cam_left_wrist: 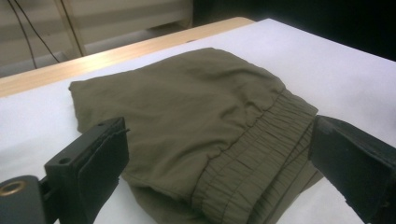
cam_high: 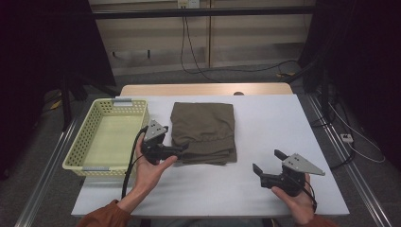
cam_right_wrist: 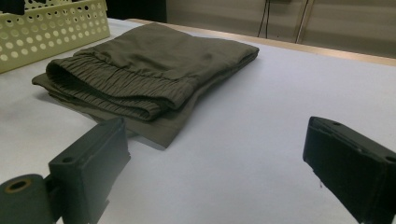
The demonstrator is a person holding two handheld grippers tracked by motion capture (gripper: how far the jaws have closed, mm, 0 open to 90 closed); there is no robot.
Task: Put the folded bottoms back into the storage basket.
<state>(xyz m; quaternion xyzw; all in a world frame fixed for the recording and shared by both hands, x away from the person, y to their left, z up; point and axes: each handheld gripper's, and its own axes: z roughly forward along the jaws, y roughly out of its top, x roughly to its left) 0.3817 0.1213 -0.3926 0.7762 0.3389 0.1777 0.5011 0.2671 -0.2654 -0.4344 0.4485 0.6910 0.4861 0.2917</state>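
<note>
On the white table (cam_high: 265,127), folded olive shorts (cam_high: 203,130), yellow basket (cam_high: 78,149) alongside.

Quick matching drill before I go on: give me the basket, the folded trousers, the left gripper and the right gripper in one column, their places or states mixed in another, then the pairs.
1. basket
2. folded trousers
3. left gripper
4. right gripper

A. open, over bare white table, apart from the cloth
B. pale yellow, at the table's left edge
C. olive, mid-table, elastic waistband towards the person
D. open, at the waistband's left corner

Pairs: 1-B, 2-C, 3-D, 4-A
</note>
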